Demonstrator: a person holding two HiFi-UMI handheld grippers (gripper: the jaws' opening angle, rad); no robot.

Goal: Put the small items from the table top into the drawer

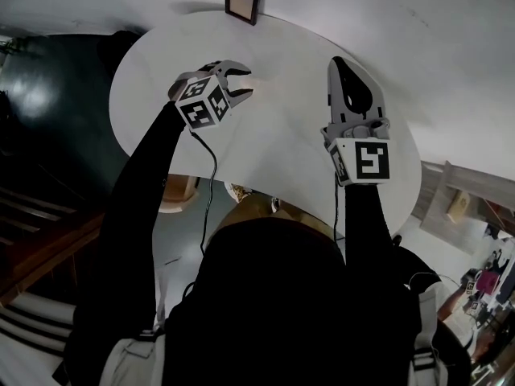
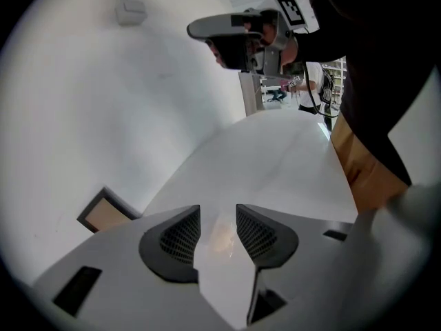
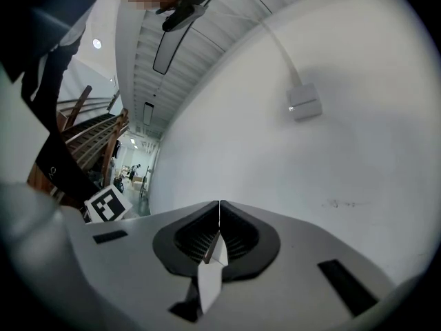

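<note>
On the white round table [image 1: 282,139] a small pale, orange-tinted item [image 2: 220,236] lies as a blur; I cannot tell what it is. My left gripper [image 1: 245,81] tilts down over it, open, with the item [image 1: 246,75] in the gap between the fingertips [image 2: 180,234] and not pressed by them. The same gripper [image 2: 218,216] fills the lower half of its own view. My right gripper [image 1: 338,64] is held level over the table's right part, shut and empty. Its jaws meet in a thin line [image 3: 219,216] in its own view. The drawer shows in no view.
A small dark-framed picture [image 1: 243,1] leans on the white wall at the table's far edge, also seen as a frame [image 2: 103,214] beside my left jaw. A white wall box with a cable [image 3: 304,103] hangs on the wall. The person's dark torso fills the bottom.
</note>
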